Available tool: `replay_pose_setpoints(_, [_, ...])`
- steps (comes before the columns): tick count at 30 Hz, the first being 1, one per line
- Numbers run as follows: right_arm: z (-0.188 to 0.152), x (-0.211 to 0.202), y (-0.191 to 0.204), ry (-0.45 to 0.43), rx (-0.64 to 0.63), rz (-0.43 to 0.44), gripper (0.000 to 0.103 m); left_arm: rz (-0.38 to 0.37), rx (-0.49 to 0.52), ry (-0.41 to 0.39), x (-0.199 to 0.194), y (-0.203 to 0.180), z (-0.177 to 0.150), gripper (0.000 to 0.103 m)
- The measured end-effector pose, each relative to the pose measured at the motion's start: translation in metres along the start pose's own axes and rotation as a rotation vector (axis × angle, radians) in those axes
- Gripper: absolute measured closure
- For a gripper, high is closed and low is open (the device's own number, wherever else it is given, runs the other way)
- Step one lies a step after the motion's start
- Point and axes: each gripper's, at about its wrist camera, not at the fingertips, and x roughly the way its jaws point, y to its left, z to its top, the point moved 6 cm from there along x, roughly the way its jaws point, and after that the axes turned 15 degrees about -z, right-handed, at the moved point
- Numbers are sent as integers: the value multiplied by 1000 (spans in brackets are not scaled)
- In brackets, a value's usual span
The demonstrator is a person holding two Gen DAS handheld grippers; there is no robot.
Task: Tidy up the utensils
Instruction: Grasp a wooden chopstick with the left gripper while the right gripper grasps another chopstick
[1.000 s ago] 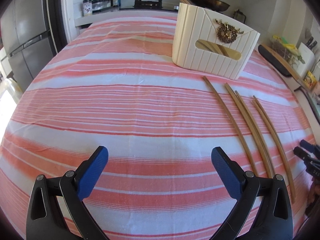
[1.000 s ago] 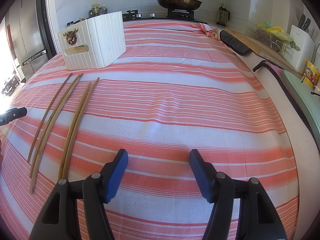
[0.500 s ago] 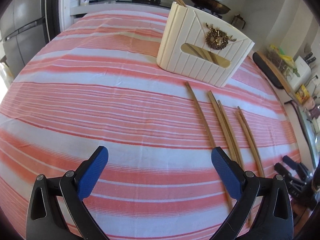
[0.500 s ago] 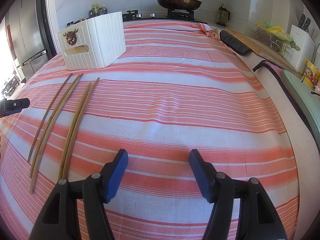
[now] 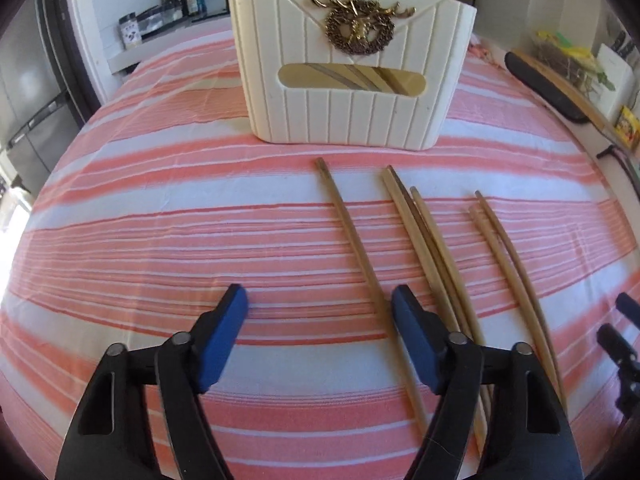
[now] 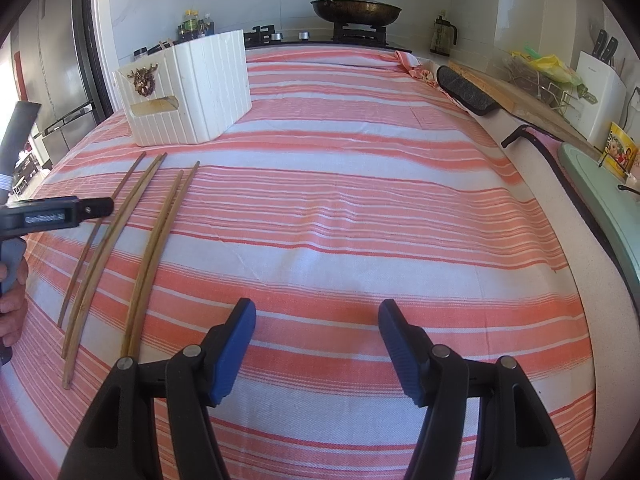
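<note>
Several wooden chopsticks (image 5: 424, 248) lie side by side on the striped cloth, also in the right wrist view (image 6: 152, 240). Behind them stands a cream ribbed holder (image 5: 352, 92) with a gold wreath emblem and more chopsticks inside; the right wrist view shows it (image 6: 188, 92) at the far left. My left gripper (image 5: 320, 304) is open and empty, low over the cloth, with its right finger beside the leftmost chopstick (image 5: 352, 240). My right gripper (image 6: 316, 320) is open and empty over bare cloth, right of the chopsticks. The left gripper's body (image 6: 56, 212) shows at the left edge.
A red-and-white striped cloth (image 6: 360, 200) covers the table. A stove with a pan (image 6: 356, 8) and bottles (image 6: 194, 26) stand at the back. A black mat (image 6: 468, 88), cutting board, knife block (image 6: 600, 88) and green tray (image 6: 600, 200) line the right counter. A fridge stands left.
My left gripper has moved forward and right toward the chopsticks and holder, which now loom larger. Its jaws stand narrower than before. The right gripper has stayed still.
</note>
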Motion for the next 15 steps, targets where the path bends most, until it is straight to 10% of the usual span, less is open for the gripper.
replay_pose_setpoints(5, [16,-15,43,59,-13,237,45,-22,47,-18,-9,-5,-6,74])
replay_pose_setpoints(7, [20,-7,61,109,-25,281,71,-23,61,-13,-13,-5,-9,83])
replay_pose_setpoints(15, [25,7,90,173,-85,287,84,-44,62,-2,-26,14,-22,88])
